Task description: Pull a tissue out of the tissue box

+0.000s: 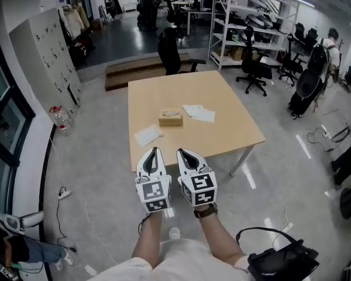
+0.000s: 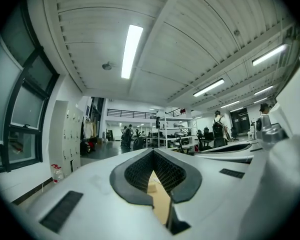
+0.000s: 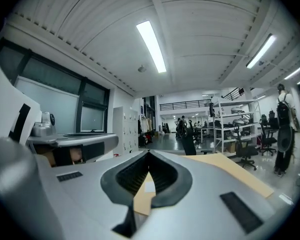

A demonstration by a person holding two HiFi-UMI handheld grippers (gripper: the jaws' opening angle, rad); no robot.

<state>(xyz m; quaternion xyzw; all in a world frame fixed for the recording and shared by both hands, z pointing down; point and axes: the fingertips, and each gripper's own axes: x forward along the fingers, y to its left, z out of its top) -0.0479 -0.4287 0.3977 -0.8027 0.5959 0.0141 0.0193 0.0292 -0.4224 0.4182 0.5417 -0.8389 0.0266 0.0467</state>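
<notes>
Left gripper (image 1: pixel 155 151) and right gripper (image 1: pixel 183 153): jaws closed tip to tip, nothing between them, side by side short of the table's (image 1: pixel 228 130) near edge. Tissue box (image 1: pixel 170 117) at table centre; loose tissues (image 1: pixel 199 113) beside it.

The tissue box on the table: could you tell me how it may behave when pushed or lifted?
The tissue box looks small and cardboard, so it is probably light; it may slide on the smooth table when pushed. It sits low and flat, so tipping seems unlikely.
</notes>
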